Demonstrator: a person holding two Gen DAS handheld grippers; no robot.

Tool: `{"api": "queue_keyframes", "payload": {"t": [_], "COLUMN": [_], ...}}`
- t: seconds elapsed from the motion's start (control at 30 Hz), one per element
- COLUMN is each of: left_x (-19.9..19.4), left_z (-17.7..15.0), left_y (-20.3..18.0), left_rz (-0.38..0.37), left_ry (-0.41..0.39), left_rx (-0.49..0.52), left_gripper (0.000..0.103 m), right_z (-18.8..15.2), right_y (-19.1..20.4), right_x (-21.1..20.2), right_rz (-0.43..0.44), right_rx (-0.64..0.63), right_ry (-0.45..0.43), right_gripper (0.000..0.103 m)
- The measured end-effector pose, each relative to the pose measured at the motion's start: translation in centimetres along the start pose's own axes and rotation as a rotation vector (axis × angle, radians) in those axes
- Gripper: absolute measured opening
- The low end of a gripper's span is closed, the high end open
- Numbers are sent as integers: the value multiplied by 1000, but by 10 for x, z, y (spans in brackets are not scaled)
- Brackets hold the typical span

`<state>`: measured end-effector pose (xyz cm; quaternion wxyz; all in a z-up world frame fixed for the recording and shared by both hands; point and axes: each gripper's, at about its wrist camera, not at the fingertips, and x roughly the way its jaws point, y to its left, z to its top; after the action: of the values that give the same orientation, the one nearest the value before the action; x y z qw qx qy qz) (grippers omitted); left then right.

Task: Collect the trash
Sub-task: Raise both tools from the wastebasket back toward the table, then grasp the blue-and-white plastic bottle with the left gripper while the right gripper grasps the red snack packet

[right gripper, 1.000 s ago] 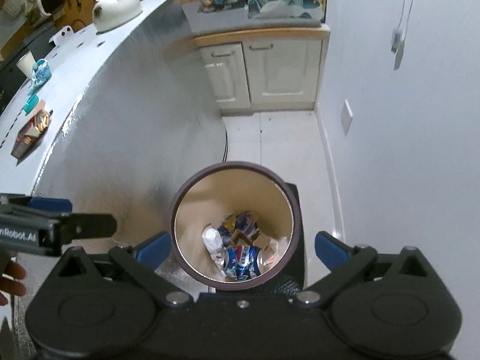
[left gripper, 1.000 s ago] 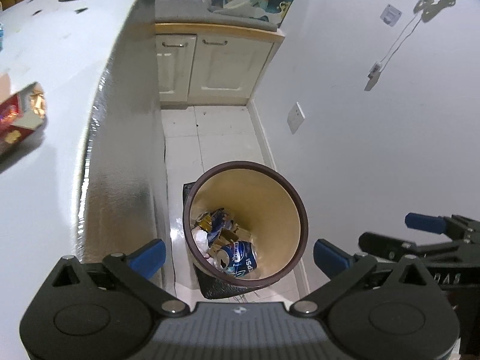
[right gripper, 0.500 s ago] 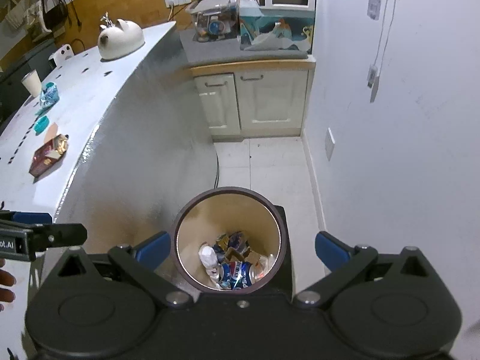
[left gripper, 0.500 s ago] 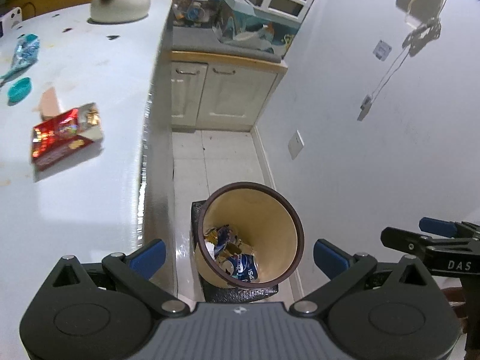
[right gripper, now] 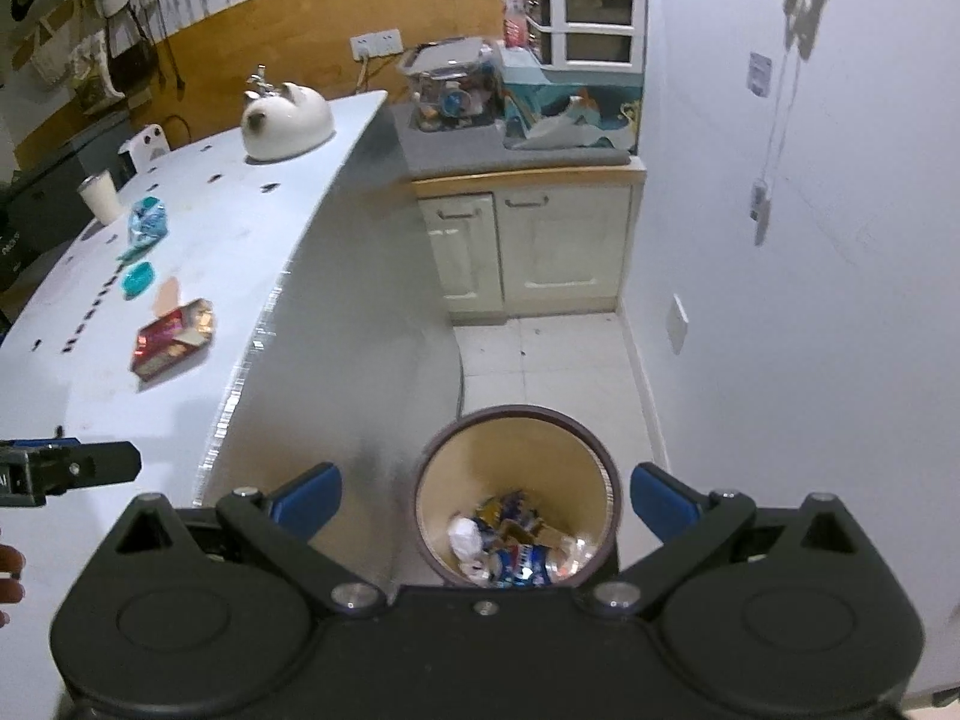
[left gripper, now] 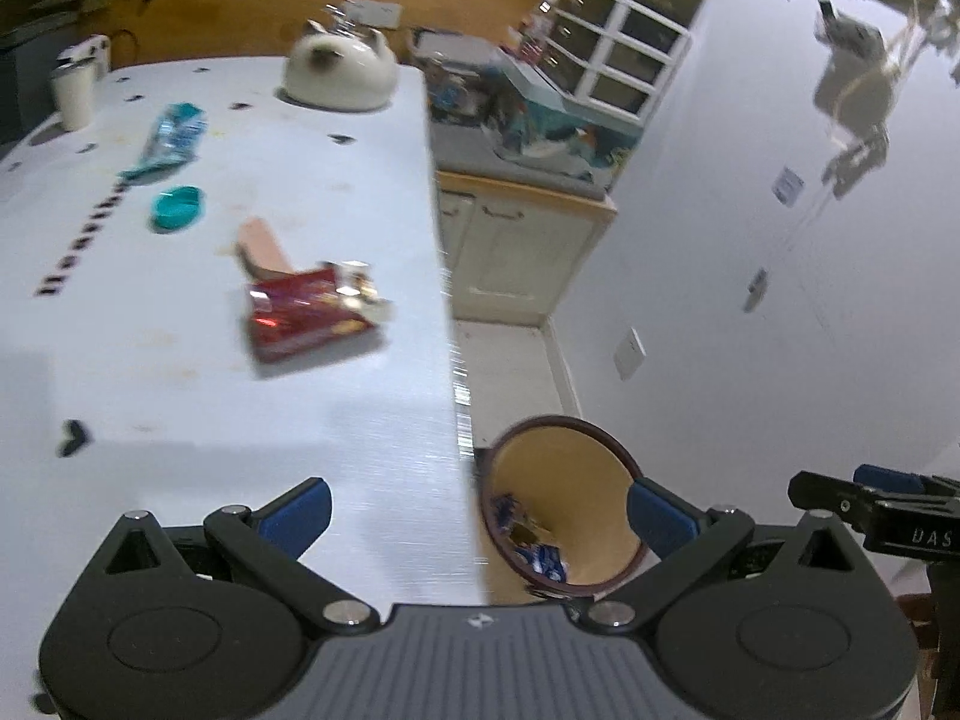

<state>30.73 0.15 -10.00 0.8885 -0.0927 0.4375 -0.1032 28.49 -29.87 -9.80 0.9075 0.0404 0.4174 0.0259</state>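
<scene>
A round brown-rimmed trash bin (right gripper: 516, 501) stands on the floor beside the white counter, holding a blue can and crumpled wrappers (right gripper: 516, 552). My right gripper (right gripper: 483, 495) hangs open above it, empty. My left gripper (left gripper: 477, 513) is open and empty too, over the counter's edge with the trash bin (left gripper: 564, 510) below to its right. On the counter (left gripper: 180, 372) lie a red snack box (left gripper: 312, 312), a pink scrap (left gripper: 261, 246), a teal cap (left gripper: 177, 207) and a blue wrapper (left gripper: 171, 141). The same red snack box (right gripper: 174, 342) shows in the right wrist view.
A white cat-shaped teapot (left gripper: 339, 72) and a white cup (left gripper: 75, 93) stand at the counter's far end. Cream cabinets (right gripper: 528, 246) with clutter on top close off the aisle. A white wall (right gripper: 810, 300) runs along the right. Tiled floor (right gripper: 540, 360) lies between them.
Both grippers have risen and tilted up from the bin. The left one swung left over the counter, bringing the red box, cap and wrapper into view. The bin looks smaller.
</scene>
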Motion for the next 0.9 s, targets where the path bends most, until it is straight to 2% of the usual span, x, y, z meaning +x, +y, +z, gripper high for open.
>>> {"api": "queue_keyframes", "payload": {"t": [0.47,0.67,0.9], "left_x": [-57,-58,-35], "left_z": [24,47,92], "left_y": [111,154,205], "left_rz": [63,90,112], "left_ry": [-132,-150,-175], "left_rx": [-2,10,8], "left_gripper": [103,103,103], "right_z": [9,25,46], "right_y": [112,156,202], "right_x": [0,12,36], "right_rz": [58,83,116], "right_rx": [-48,-67,-95], "right_ry": [-63,-95,-114], "right_gripper": [103,103,103]}}
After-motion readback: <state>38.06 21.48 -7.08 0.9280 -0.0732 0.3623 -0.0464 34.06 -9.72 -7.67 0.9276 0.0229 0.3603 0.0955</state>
